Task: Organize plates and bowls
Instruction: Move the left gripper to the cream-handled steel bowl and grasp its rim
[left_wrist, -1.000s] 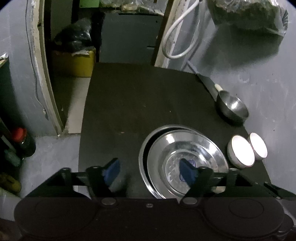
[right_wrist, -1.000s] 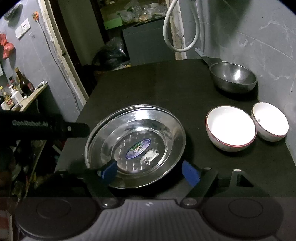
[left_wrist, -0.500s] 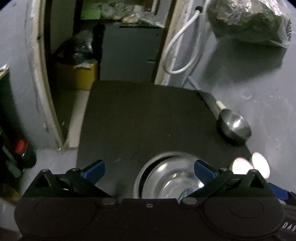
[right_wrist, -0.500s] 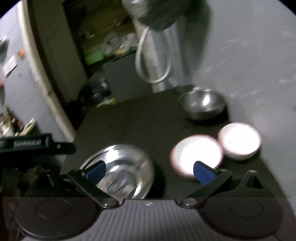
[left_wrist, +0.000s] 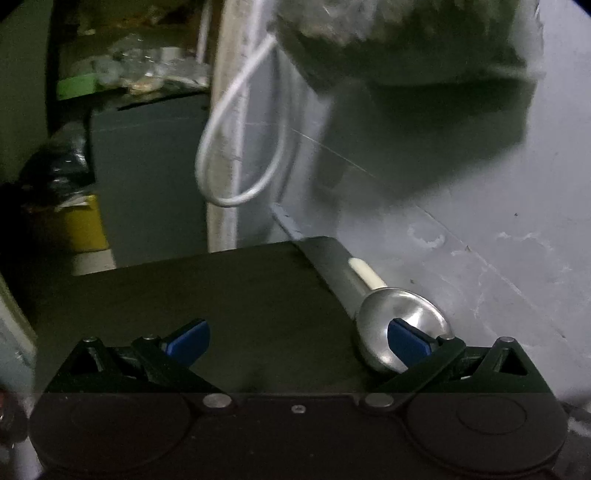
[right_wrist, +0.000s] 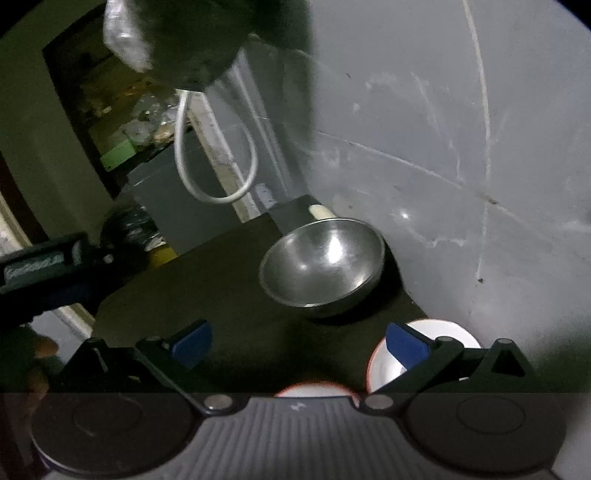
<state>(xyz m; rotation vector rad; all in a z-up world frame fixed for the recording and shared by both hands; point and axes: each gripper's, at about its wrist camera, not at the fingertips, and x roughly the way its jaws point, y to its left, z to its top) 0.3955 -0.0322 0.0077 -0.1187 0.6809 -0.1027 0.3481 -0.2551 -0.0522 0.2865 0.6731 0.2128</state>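
Note:
A steel bowl sits on the black table near the grey wall; it also shows in the left wrist view. Two white bowls with red rims lie close under my right gripper: one behind its right finger, one only a sliver at its base. My right gripper is open and empty, raised above the table. My left gripper is open and empty, raised, with the steel bowl behind its right finger. The steel plates are out of view.
The grey wall runs along the table's right side. A bag hangs above the far corner, with a white cable loop on the door frame. A yellow bin stands beyond the table. The left gripper's body shows at left.
Both grippers have opened wider and lifted and tilted up, away from the stacked steel plates, which have dropped out of view. The right gripper has shifted toward the bowls at the wall.

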